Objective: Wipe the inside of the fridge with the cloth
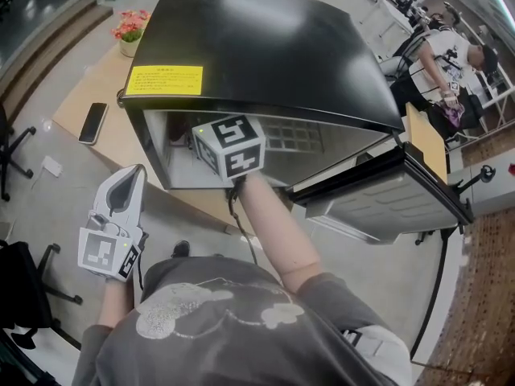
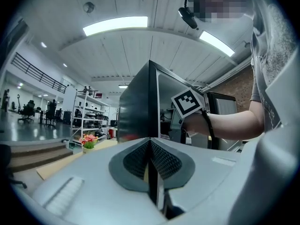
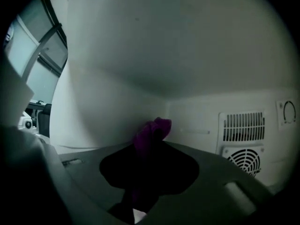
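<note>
Your right gripper (image 3: 149, 159) is clamped on the cloth (image 3: 154, 131). The purple fabric is bunched between the jaws, and a wad of it pokes out past the tips. Its long axis runs along the jaws, so the wad leads wherever you point the gripper.

The gripper is inside the fridge (image 1: 257, 47), which in the head view swallows everything but your forearm and the marker cube. Straight ahead of the wad is the inner corner where the left side wall (image 3: 93, 107) meets the back wall (image 3: 197, 121). The cloth looks near that corner, but you can't tell whether it is touching. To the right on the back wall are a slotted vent (image 3: 241, 125), a round fan grille (image 3: 244, 161) below it, and a small dial (image 3: 289, 111) at the edge.

The next stroke probably depends on pressing the wad forward and left onto the wall, then dragging it across. That job belongs to your right hand.

Your left gripper (image 2: 151, 149) is empty, with its jaws pressed together. It hangs low outside the fridge, pointing upward and well apart from the opening.

The fridge door (image 1: 378, 199) stands swung out to your right. A yellow label (image 1: 163, 80) on the black top carries lines of print too small to read. No brand name shows.
</note>
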